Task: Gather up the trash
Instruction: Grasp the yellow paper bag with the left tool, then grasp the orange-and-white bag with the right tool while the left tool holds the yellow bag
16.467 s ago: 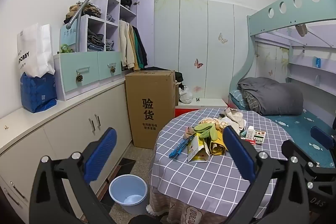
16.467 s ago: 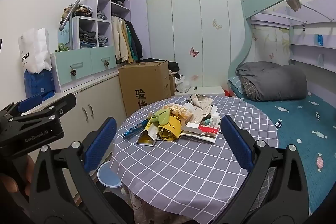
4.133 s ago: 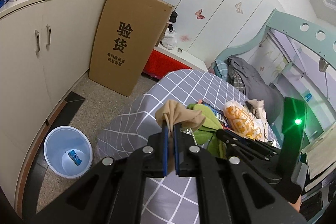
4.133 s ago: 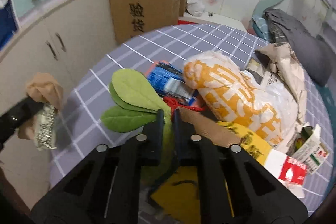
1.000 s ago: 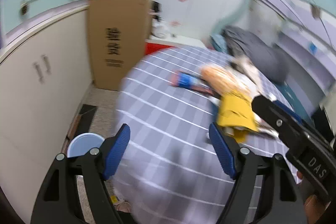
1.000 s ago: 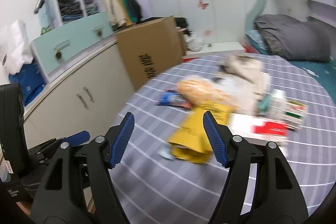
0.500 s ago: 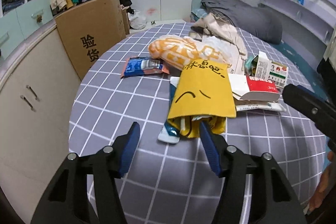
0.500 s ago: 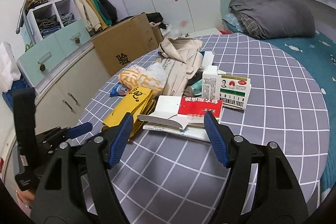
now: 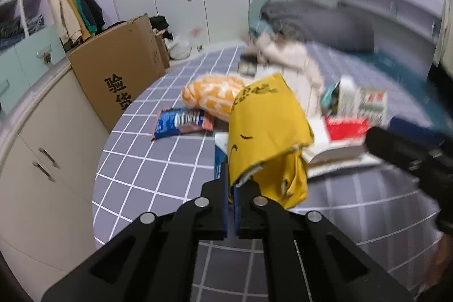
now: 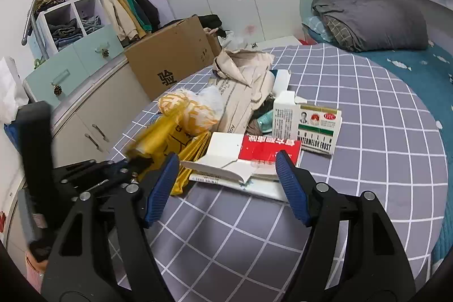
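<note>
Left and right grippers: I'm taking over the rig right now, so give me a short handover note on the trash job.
Left gripper: shut on the yellow bag, lifting its near edge off the table.
Right gripper: open, holding nothing, hovering in front of the red-and-white box.
On the table: blue snack wrapper, orange-patterned bag, medicine carton, beige paper bag.
Done: yellow bag gripped.
Left: bin the yellow bag, then clear the rest. No bin is in view now.
</note>
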The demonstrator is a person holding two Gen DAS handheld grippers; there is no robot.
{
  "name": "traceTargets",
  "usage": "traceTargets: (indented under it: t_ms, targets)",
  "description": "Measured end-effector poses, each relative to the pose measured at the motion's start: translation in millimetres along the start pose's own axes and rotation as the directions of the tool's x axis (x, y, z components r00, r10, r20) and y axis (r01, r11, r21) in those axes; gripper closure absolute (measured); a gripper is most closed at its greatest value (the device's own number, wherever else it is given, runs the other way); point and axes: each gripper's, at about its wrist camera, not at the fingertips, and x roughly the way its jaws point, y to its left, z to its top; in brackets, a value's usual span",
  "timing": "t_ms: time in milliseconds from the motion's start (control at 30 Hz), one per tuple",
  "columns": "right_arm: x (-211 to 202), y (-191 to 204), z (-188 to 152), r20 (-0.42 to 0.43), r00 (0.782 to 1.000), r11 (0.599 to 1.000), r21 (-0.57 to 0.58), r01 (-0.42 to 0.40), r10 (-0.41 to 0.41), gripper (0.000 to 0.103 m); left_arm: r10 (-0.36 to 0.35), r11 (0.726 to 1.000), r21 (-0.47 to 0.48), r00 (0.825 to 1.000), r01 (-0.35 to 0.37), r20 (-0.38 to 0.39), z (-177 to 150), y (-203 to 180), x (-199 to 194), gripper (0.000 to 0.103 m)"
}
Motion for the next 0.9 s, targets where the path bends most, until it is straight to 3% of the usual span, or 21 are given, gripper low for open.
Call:
traceTargets:
  t_ms: [233, 400, 600, 767, 900]
  targets:
    - [3.7, 8.8, 11.3, -0.002, 1.0, 1.0, -0.02, -0.012, 0.011, 0.033, -0.039, 0.987, -0.151, 0.995, 0.052, 0.089, 3.2, 29.2, -28.5, 0.101]
    - [14.7, 22.8, 21.1, -0.025, 1.0, 0.997, -0.075, -0.013, 0.011, 0.033, 0.005, 0.963, -0.268, 0.993, 0.027, 0.118, 3.9, 62.5, -39.2, 0.101]
    - [49.1, 46.2, 37.5, -0.094, 0.995, 0.984, -0.177, 0.01, -0.027, 0.033, 0.109, 0.911, -0.409, 0.99, -0.062, 0.093, -2.0, 104.3, -39.7, 0.101]
    - [83.7, 67.5, 44.6, -0.151, 0.987, 0.974, -0.227, 0.01, -0.046, 0.033, 0.123, 0.885, -0.457, 0.991, -0.088, 0.047, -9.8, 125.7, -31.3, 0.101]
    - [114.1, 79.4, 44.8, -0.209, 0.976, 0.969, -0.248, 0.014, -0.067, 0.033, 0.113, 0.883, -0.462, 0.993, -0.083, 0.038, -15.8, 132.4, -28.7, 0.101]
